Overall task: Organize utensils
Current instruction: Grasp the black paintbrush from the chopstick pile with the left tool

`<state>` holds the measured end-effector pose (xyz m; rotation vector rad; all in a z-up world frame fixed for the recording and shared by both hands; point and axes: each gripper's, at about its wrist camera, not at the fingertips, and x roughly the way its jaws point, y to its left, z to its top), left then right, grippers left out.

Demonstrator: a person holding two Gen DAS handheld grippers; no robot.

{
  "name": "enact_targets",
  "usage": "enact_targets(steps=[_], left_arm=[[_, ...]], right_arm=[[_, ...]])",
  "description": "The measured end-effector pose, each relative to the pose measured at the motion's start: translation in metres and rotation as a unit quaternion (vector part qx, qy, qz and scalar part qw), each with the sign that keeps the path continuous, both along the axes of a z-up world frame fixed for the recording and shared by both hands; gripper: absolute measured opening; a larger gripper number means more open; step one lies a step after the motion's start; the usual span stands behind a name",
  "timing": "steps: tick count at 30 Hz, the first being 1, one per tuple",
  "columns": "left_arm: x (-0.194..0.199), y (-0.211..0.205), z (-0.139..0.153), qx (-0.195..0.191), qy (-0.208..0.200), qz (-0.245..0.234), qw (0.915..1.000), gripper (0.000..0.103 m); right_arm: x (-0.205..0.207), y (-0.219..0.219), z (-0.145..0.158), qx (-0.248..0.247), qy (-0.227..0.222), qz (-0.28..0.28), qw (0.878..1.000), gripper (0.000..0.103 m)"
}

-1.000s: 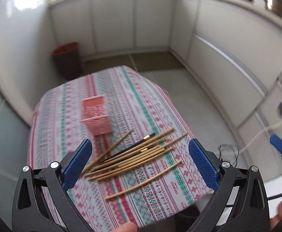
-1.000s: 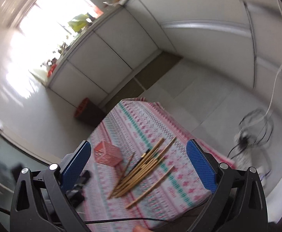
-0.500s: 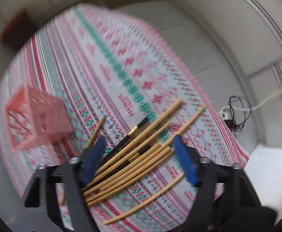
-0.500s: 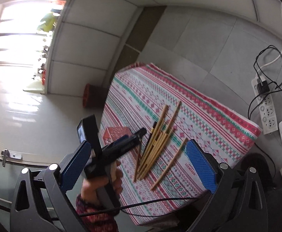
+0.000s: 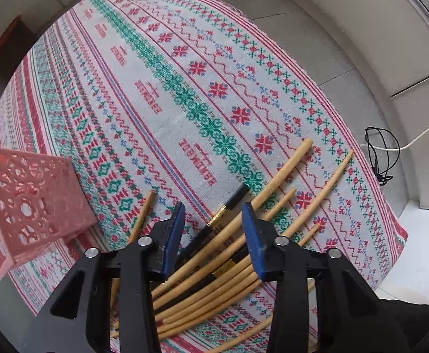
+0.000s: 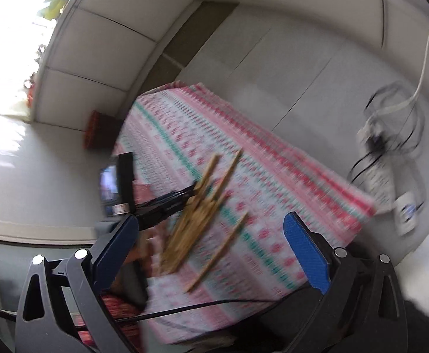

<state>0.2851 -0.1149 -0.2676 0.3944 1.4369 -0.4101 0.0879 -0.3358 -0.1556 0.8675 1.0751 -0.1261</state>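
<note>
Left wrist view, left tongs (image 5: 213,236): pointing straight down over the chopstick pile; the jaws have just been closing and now stand narrow, the blue pads (image 5: 173,235) on either side of a few sticks; whether the pads already press on them cannot be told.
Left wrist view, chopsticks (image 5: 276,182): a loose fan of pale wooden sticks lying on the tabletop (image 5: 161,94), which wears a striped cloth patterned in pink, green and red; the sticks run from under the tongs toward the right edge of the cloth.
Left wrist view, black chopstick (image 5: 229,203): dark with a gold band, lying among the pale ones, one end between the blue pads.
Left wrist view, single stick (image 5: 144,211): apart from the pile, just left of the left pad.
Left wrist view, pink basket (image 5: 29,206): perforated plastic, standing on the cloth at the left, near the pile but not touching it.
Right wrist view, right tongs (image 6: 214,253): jaws wide, nothing between them, held above the near edge of the tabletop.
Right wrist view, scene: blurred; the left tongs reach into the pile from the left, and one stick (image 6: 217,256) lies alone, nearer the viewer.
Right wrist view, floor: a power strip (image 6: 379,176) with tangled cables lies to the right of the tabletop.
</note>
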Motion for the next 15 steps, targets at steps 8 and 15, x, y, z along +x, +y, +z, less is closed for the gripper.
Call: enact_targets(steps=[8,15], left_arm=[[-0.006,0.015,-0.011,0.018,0.004,-0.023,0.9996,0.031],[-0.017,0.013,-0.012,0.006,-0.012,-0.032,0.9994,0.017]], right_arm=[[0.004,0.026,0.018,-0.187,-0.019,0.027,0.982,0.096],[0.005,0.034,0.023,-0.226,-0.04,0.036,0.973,0.096]])
